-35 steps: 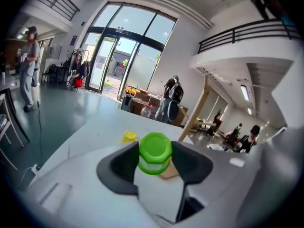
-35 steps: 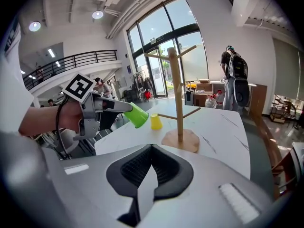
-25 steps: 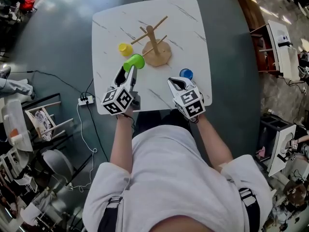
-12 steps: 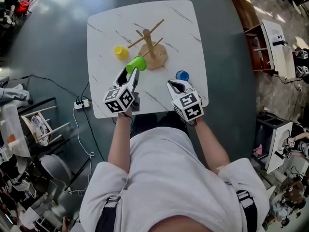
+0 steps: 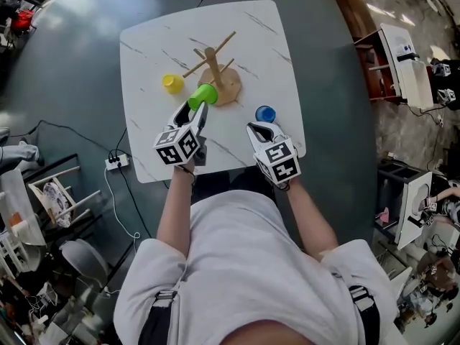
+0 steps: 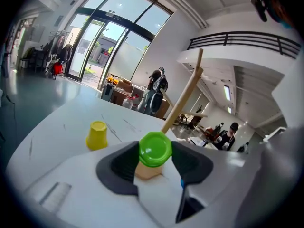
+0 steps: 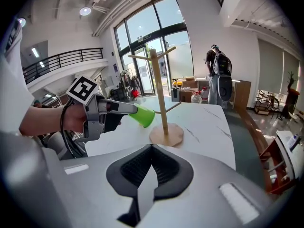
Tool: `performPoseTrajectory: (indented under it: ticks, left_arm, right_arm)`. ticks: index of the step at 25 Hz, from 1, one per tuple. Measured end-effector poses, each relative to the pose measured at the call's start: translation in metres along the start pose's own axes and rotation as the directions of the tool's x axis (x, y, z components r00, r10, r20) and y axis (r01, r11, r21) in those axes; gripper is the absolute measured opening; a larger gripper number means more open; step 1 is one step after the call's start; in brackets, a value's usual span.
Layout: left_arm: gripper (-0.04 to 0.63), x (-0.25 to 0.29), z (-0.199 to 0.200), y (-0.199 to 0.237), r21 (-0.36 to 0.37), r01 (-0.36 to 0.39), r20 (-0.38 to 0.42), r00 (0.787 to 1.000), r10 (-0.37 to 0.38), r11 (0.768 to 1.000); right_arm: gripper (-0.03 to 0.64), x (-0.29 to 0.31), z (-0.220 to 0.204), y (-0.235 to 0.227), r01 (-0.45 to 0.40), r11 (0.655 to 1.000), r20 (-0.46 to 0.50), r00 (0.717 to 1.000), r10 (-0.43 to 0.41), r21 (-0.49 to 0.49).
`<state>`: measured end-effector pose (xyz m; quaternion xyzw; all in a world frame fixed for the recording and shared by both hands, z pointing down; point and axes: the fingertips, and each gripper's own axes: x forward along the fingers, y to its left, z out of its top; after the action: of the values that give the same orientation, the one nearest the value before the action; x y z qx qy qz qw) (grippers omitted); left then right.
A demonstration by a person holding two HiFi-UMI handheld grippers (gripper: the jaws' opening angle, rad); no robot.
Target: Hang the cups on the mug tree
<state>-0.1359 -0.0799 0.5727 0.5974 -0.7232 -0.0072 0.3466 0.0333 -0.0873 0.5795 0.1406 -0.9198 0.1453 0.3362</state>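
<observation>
While the person leans over the white marble-pattern table (image 5: 251, 42), all the action sits on the left side: the left gripper (image 5: 199, 111) has the green cup (image 5: 203, 94) clamped between its jaws, which stand wide apart with both dark pads pressed on the cup's sides. From the left gripper view the cup's closed bottom faces back at the camera, so it lies sideways in the grip with its mouth aimed away, straight toward the mug tree (image 5: 225, 86). And look at the right gripper view: the cup hangs clear of the tabletop, its rim just beside the tree's upright post, low down near the round wooden base (a thin sliver of daylight seems to separate rim and post, though it's a close call). No cup hangs on any of the tree's slanted pegs. Over on the other side, the right gripper (image 5: 257, 129) hovers above the near part of the table with its jaws pressed fully together and nothing between them. Just beyond its tips stands the blue cup (image 5: 265, 113), on the table and apart from the tree's base. The yellow cup (image 5: 172, 83) stands on the table to the left of the tree, well clear of both grippers. In the hall behind the table, a person with a backpack (image 7: 219, 65) stands by the glass doors.
</observation>
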Motion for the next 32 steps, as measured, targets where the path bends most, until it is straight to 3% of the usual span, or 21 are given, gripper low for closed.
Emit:
performPoseTrajectory:
  ticks: [6, 21, 32]
  left_arm:
    - [0.212, 0.009, -0.002, -0.001, 0.020, 0.021, -0.029, 0.999, -0.021, 1.000]
    - [0.213, 0.029, -0.014, -0.011, 0.171, 0.046, -0.152, 0.988, -0.020, 0.984]
    - [0.245, 0.021, -0.010, -0.010, 0.164, -0.025, -0.100, 0.994, 0.042, 0.986]
  right_arm:
    - [0.000, 0.000, -0.007, -0.011, 0.037, 0.998, -0.003, 0.999, -0.036, 0.043]
    - [0.000, -0.005, -0.023, -0.024, 0.090, 0.990, -0.006, 0.996, -0.090, 0.109]
    - [0.000, -0.014, -0.032, -0.044, 0.114, 0.989, -0.019, 0.993, -0.113, 0.092]
